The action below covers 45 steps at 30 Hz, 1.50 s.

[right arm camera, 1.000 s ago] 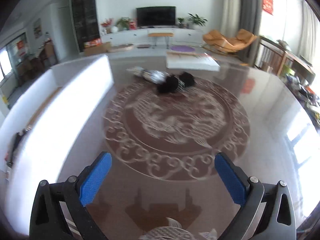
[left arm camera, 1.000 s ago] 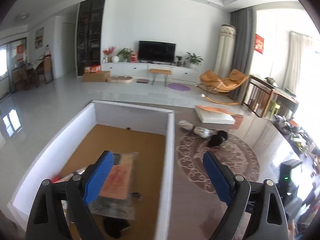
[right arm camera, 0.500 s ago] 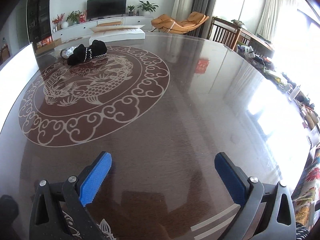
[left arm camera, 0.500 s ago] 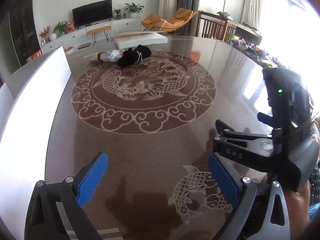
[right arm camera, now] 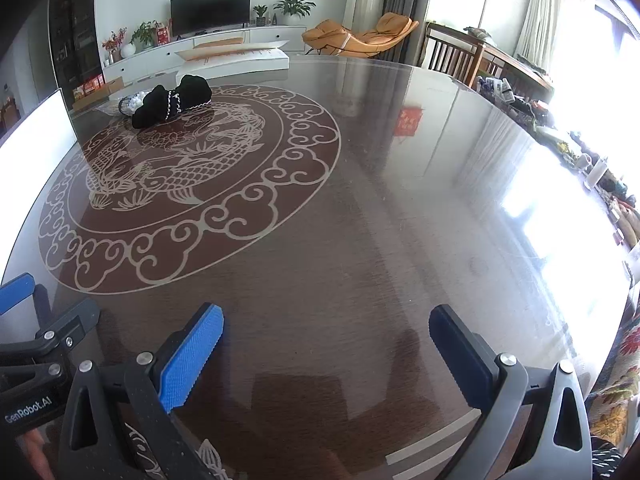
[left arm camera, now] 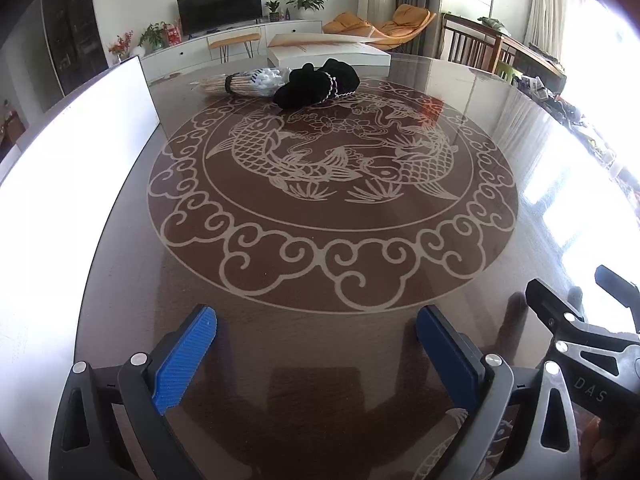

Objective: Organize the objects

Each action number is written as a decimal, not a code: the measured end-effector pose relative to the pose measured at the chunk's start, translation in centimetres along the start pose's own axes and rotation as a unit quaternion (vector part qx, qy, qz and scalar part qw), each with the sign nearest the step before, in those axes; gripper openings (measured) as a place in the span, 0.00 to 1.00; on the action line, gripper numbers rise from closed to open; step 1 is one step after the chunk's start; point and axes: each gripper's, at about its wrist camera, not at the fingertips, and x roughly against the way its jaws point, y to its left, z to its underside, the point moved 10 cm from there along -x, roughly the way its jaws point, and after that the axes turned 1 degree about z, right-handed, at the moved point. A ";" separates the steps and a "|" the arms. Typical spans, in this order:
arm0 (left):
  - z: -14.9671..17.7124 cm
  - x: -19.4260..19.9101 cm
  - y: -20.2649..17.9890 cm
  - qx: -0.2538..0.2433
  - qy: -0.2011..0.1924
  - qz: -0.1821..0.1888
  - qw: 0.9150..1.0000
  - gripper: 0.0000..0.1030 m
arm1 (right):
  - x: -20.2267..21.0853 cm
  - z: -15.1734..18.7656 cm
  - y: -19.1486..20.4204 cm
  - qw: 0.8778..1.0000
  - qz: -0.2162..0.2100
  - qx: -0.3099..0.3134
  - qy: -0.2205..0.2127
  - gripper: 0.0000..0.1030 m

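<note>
A black cloth item with white trim (left arm camera: 318,87) lies at the far side of the round dark table (left arm camera: 320,280); it also shows in the right wrist view (right arm camera: 174,100). Beside it lies a clear bag of cotton swabs and sticks (left arm camera: 244,82), partly hidden behind the cloth in the right wrist view (right arm camera: 130,105). A white box (left arm camera: 60,184) stands at the table's left. My left gripper (left arm camera: 316,344) is open and empty near the front edge. My right gripper (right arm camera: 326,344) is open and empty just to its right, and it shows in the left wrist view (left arm camera: 568,320).
A flat white box lid (left arm camera: 328,50) lies at the table's far edge. The table top carries a fish and cloud pattern (left arm camera: 332,184). Chairs (right arm camera: 456,54) and cluttered furniture (right arm camera: 560,136) stand to the right beyond the table.
The left gripper has swung from over the white box, out to the right, and now faces the table middle. The right gripper has pulled back toward the front edge. Both stay open.
</note>
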 end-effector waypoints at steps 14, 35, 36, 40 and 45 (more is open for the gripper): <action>-3.1 -2.4 0.2 0.013 -0.008 -0.011 1.000 1.00 | -0.6 0.3 0.0 0.999 -0.033 -0.030 0.017 1.00; -3.4 -2.6 0.2 0.020 -0.009 -0.013 1.000 1.00 | -0.6 0.3 0.0 0.999 -0.033 -0.031 0.017 1.00; -3.4 -2.6 0.3 0.020 -0.009 -0.014 1.000 1.00 | -0.6 0.3 0.0 0.999 -0.033 -0.031 0.017 1.00; -3.4 -2.6 0.2 0.020 -0.009 -0.013 1.000 1.00 | -0.6 0.3 0.1 0.999 -0.033 -0.030 0.017 1.00; -3.4 -2.6 0.2 0.020 -0.009 -0.013 1.000 1.00 | -0.6 0.3 0.0 0.999 -0.033 -0.031 0.016 1.00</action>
